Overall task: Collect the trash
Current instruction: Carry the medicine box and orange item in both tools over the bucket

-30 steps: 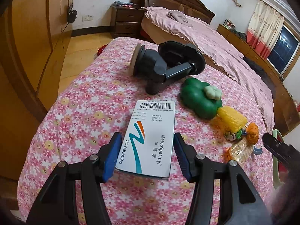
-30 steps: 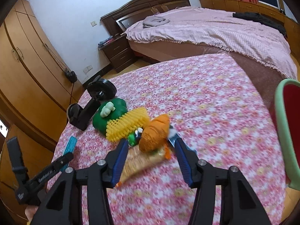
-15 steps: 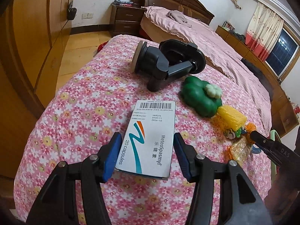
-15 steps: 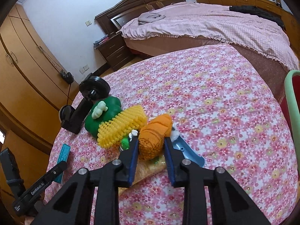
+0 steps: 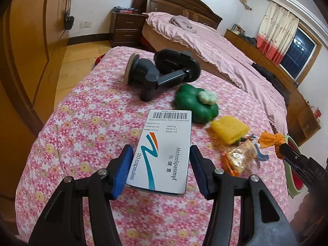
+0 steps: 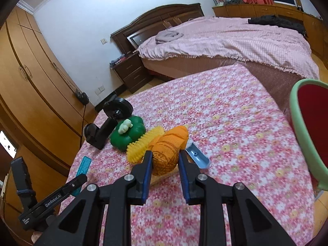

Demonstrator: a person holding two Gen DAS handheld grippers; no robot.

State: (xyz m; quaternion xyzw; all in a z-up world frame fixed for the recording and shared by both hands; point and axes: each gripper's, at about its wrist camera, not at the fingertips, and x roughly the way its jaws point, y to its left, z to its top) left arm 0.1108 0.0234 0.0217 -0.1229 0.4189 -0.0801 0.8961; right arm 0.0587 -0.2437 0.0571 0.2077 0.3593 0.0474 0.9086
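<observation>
My left gripper (image 5: 161, 165) is shut on a white medicine box (image 5: 164, 147) printed "20 capsules", held flat just above the floral tablecloth (image 5: 82, 123). In the right wrist view the box shows as a teal edge (image 6: 84, 164) at lower left. My right gripper (image 6: 165, 164) is shut on an orange mesh bundle (image 6: 168, 149), its blue pads pressing both sides. From the left wrist view that bundle (image 5: 270, 139) hangs at the far right, off the cloth. A crinkly gold wrapper (image 5: 237, 157) and a blue plastic scrap (image 6: 196, 157) lie below it.
A green toy pepper (image 6: 128, 133), a yellow spiky corn toy (image 6: 143, 145) and a black phone mount (image 5: 160, 73) lie on the table. A green-rimmed red bin (image 6: 307, 135) stands off the table's right edge. Wardrobes line the left; a bed lies beyond.
My right gripper's jaws closed on the orange bundle and raised it off the wrapper. The left gripper, still holding the box, drifted a little and rose slightly.
</observation>
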